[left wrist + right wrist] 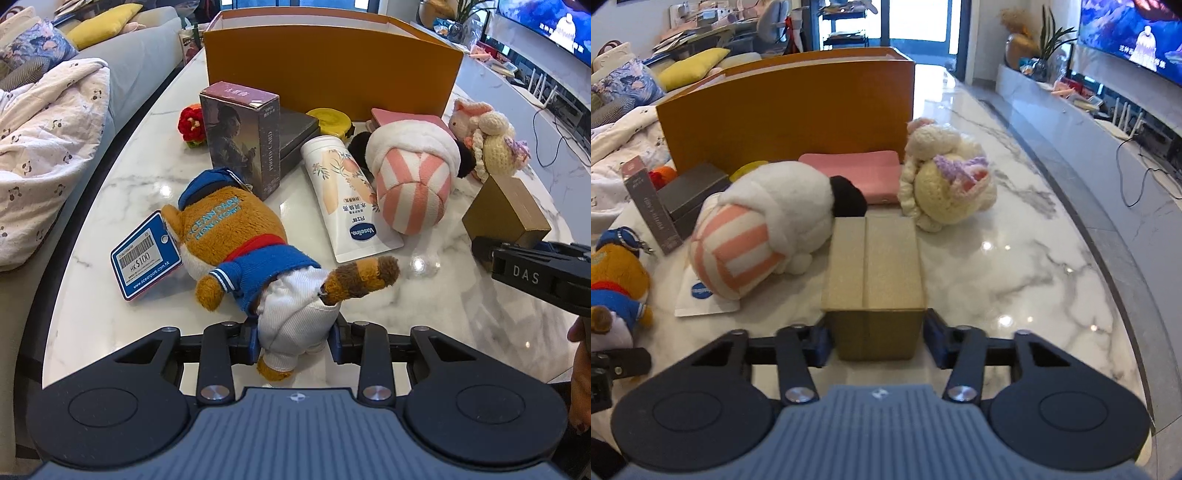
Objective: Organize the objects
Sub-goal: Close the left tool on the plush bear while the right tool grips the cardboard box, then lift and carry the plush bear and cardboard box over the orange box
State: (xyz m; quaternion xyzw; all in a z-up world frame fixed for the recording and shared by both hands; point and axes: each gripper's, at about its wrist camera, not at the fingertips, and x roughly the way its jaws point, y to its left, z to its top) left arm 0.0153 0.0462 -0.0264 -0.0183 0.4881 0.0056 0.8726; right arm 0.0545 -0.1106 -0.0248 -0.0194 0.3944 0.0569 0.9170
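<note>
My left gripper (293, 341) is shut on the white-trousered legs of a brown plush animal (236, 251) in a blue sailor jacket. The toy lies face down on the marble table (110, 206) with a blue price tag (146, 256) at its head. My right gripper (877, 339) is shut on the near end of a small gold cardboard box (875, 258), one pad on each side. That gold box (506, 210) shows at the right of the left wrist view. A large open orange box (332, 74) stands at the back of the table.
Between the grippers and the orange box lie a Vaseline tube (343, 199), a pink-striped plush (413, 177), a crochet doll (945, 184), a photo-card box (243, 136), a dark grey box (299, 133) and a pink case (864, 173). A sofa with a blanket (48, 147) runs along the left.
</note>
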